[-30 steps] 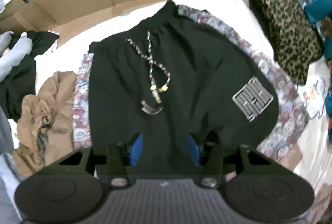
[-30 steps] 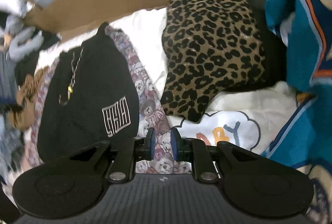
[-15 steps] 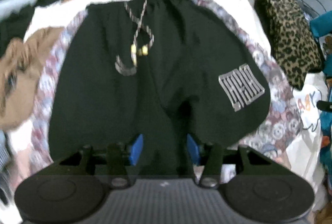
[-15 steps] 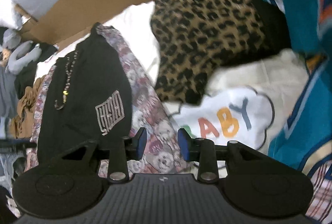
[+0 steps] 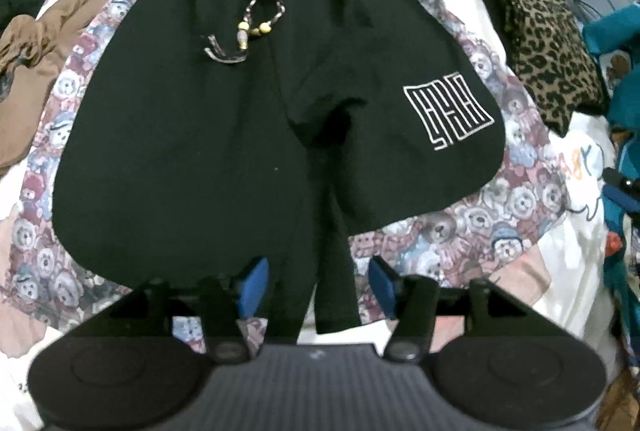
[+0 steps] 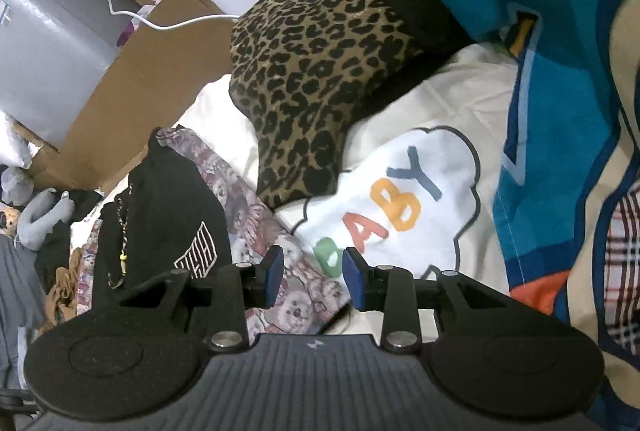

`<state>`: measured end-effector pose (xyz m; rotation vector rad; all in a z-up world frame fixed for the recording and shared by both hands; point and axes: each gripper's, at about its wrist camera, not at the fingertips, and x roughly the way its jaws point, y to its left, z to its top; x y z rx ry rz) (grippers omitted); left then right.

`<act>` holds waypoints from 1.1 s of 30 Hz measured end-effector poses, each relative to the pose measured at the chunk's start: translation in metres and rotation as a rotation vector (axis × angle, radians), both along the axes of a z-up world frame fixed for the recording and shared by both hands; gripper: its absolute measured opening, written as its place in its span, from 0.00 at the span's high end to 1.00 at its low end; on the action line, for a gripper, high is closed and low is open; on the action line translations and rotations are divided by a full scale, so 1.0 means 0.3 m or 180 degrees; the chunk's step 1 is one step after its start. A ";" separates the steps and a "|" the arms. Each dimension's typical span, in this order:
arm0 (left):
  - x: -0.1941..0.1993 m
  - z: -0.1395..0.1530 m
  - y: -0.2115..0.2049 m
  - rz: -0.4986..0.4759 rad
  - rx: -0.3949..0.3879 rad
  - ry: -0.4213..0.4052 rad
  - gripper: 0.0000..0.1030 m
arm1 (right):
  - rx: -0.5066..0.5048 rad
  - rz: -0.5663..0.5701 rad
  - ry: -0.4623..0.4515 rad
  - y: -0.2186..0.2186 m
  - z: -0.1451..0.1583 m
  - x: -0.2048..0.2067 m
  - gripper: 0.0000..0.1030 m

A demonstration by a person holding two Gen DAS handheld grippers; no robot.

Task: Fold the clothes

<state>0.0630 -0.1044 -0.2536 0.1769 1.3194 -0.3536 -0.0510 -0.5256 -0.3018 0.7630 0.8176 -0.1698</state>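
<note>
Black shorts (image 5: 224,135) with a braided drawstring (image 5: 256,7) and a white logo (image 5: 448,107) lie spread flat on a teddy-bear print cloth (image 5: 460,223). My left gripper (image 5: 318,285) hovers open above the shorts' near hem, at the crotch, with black fabric showing between its blue pads but not pinched. In the right wrist view the shorts (image 6: 168,215) lie at the left. My right gripper (image 6: 314,277) stands open over the print cloth's (image 6: 296,295) corner, holding nothing.
A folded leopard-print garment (image 5: 548,43) (image 6: 316,79) sits to the right of the shorts. A white "BABY" cloth (image 6: 400,207) and teal fabric (image 6: 520,11) lie further right. A brown garment (image 5: 24,71) bunches at the left; cardboard (image 6: 152,79) stands behind.
The right gripper has gone from nearly shut to open and swung right toward the BABY cloth. The left gripper has drawn back, so the whole shorts show, and its jaws stand wider.
</note>
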 end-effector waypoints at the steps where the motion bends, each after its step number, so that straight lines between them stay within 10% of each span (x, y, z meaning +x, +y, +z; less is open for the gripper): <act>1: -0.004 -0.006 -0.004 -0.0045 0.0032 0.0004 0.43 | -0.0002 0.0003 -0.0015 0.003 -0.010 -0.005 0.62; 19: -0.025 -0.248 -0.056 -0.0238 0.0042 0.0485 0.40 | -0.0036 -0.0026 -0.0050 0.021 -0.145 -0.022 0.62; 24: -0.040 -0.257 -0.009 0.0180 -0.0190 0.0611 0.83 | -0.0017 -0.0064 0.0008 0.016 -0.174 -0.035 0.62; 33: -0.029 -0.211 0.078 0.0547 -0.0311 0.0727 0.91 | 0.0017 -0.0009 -0.0073 0.017 -0.167 -0.030 0.62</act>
